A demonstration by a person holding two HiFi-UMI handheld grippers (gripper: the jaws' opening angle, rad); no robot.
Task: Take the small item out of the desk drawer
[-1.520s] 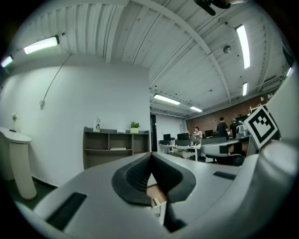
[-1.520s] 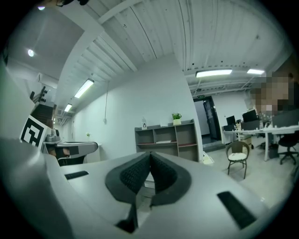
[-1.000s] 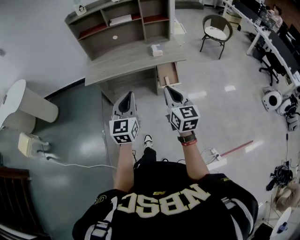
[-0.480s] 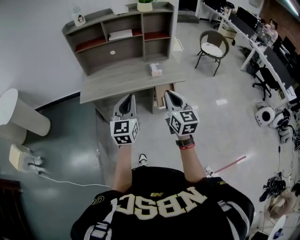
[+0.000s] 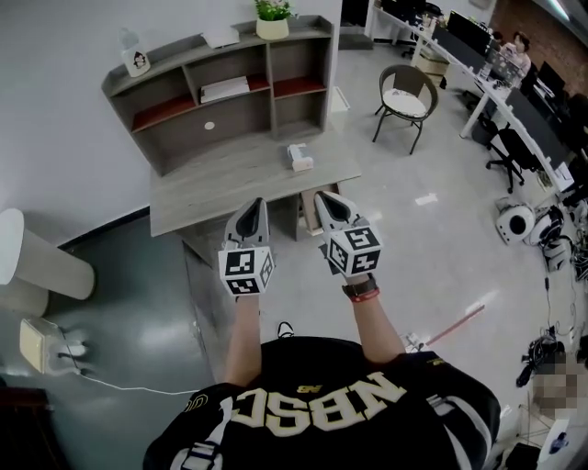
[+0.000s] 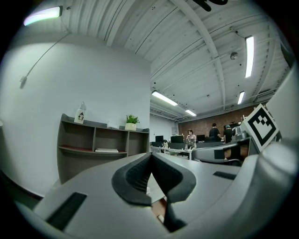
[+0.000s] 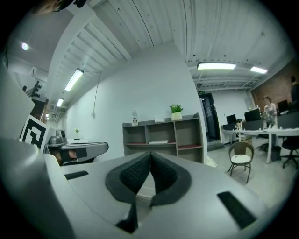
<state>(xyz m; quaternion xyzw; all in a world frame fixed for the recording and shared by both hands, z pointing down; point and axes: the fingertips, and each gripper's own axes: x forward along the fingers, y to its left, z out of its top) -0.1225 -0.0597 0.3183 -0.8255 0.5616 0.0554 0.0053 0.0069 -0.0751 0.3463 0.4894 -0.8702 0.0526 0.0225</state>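
We hold both claws level, facing the grey table [image 5: 220, 184], each with its jaws pressed together and nothing between them. The left claw [image 5: 252, 204] and the right claw [image 5: 324, 196] sit side by side, apart, near the table's front edge. The drawer [image 5: 307, 213] stands pulled out under the table's right end, partly hidden behind the right claw. We cannot make out the small item inside it. A box [image 5: 299, 158] rests on the tabletop, in front of a shelf unit [image 5: 220, 92] topped by a plant [image 5: 273, 16].
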